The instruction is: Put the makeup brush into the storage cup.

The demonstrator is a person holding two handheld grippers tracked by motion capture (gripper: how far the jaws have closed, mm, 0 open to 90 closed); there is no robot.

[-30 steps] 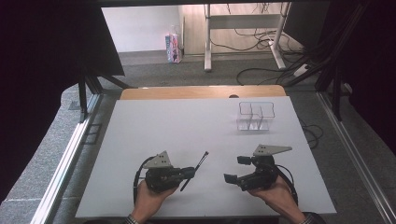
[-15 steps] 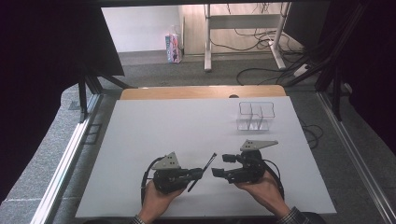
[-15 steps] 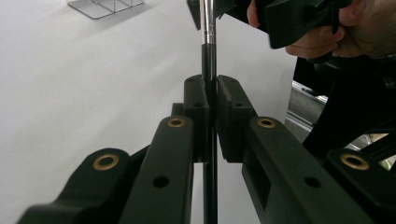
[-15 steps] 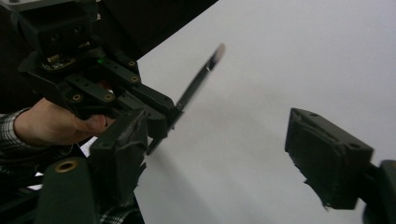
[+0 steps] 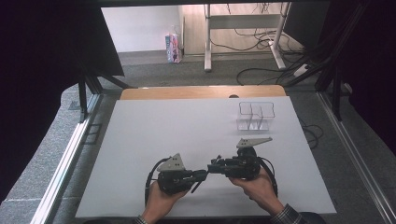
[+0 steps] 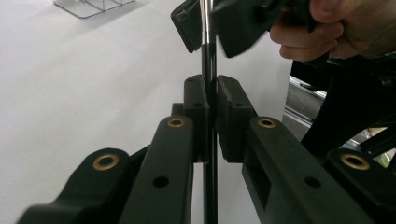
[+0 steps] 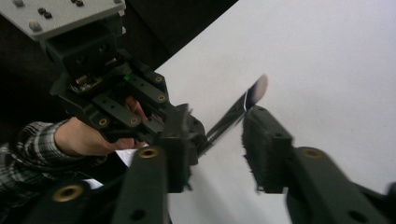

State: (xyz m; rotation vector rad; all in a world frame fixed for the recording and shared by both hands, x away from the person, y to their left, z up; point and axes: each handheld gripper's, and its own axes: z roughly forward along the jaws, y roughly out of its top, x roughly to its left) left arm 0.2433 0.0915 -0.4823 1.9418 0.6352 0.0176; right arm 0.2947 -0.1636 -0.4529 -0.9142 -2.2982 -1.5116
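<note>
Jaws first: the left gripper (image 6: 209, 100) is pinched tight on a thin black rod (image 6: 207, 70), while the right gripper (image 7: 217, 140) has just been closing around the rod's far end. In the right gripper view a gap shows beside the blurred rod (image 7: 233, 112), so contact there is hard to call. The rod's lower end is cut off in the left gripper view. In the high view's lower middle it slants up-right between both hands, knuckles facing inward.
</note>
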